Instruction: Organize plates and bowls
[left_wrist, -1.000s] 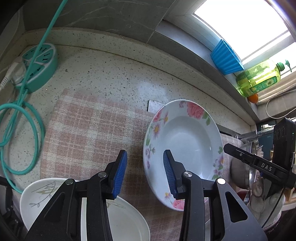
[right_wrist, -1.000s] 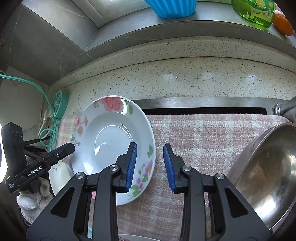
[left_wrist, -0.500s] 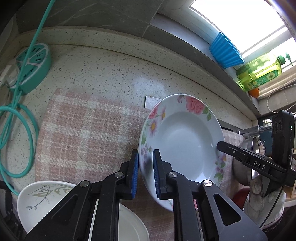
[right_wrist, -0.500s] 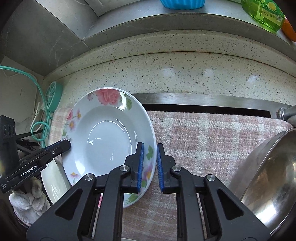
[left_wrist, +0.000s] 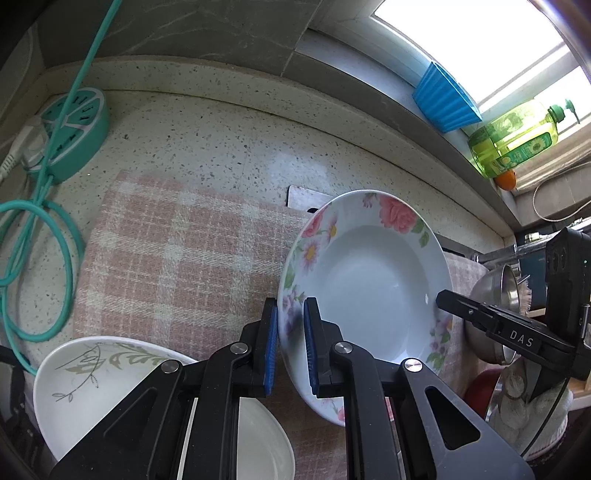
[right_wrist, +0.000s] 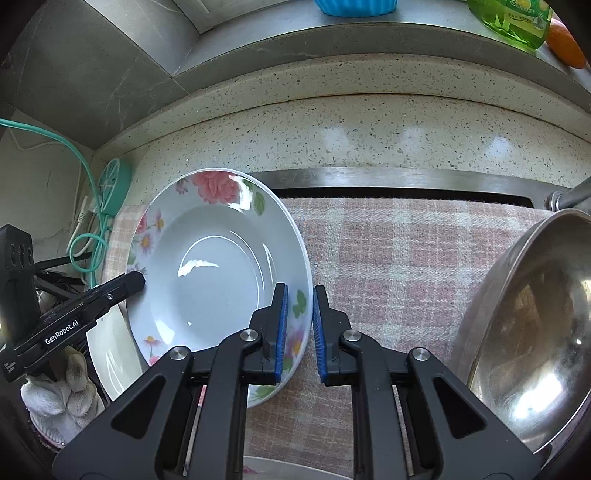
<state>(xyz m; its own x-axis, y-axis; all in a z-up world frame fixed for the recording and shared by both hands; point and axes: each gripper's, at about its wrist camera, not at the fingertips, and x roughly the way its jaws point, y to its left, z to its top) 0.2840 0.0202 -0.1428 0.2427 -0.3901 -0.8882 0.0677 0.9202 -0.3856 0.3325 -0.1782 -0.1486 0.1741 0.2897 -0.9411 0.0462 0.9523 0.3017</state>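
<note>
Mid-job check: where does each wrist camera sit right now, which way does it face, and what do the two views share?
Left wrist: on the left gripper, looking down along its fingers at the flowered plate, checked cloth and white plate; the right gripper shows opposite.
Right wrist: on the right gripper, facing down at the same plate, with a steel bowl beside; the left gripper and a gloved hand show.
Shared: the plate, clamped at opposite rims, and the cloth.

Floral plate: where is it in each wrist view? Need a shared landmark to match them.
Left wrist: floral plate right of centre, its left rim between the left claw pads.
Right wrist: left of centre, its right rim in the right claw.
Shared landmark: blue ribbed pot on the sill.
</note>
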